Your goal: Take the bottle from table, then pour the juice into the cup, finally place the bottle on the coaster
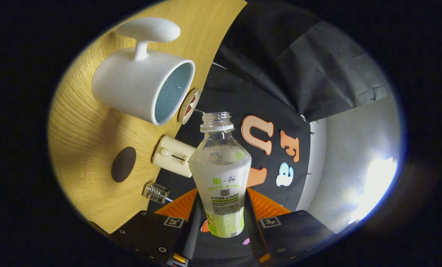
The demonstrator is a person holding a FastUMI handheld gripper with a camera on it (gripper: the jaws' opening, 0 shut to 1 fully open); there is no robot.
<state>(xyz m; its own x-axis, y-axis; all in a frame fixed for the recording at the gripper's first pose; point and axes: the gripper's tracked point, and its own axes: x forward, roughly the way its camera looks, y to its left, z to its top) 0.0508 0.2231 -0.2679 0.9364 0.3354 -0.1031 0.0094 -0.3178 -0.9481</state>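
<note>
Gripper [221, 207] clamped on the lower body of the uncapped juice bottle [221, 167], both fingers pressing its sides. Bottle's long axis runs forward along the fingers. White cup [139, 87] lies just beyond and left of the neck; dark coaster [123, 164] nearer, left on the wooden table [83, 126].
</note>
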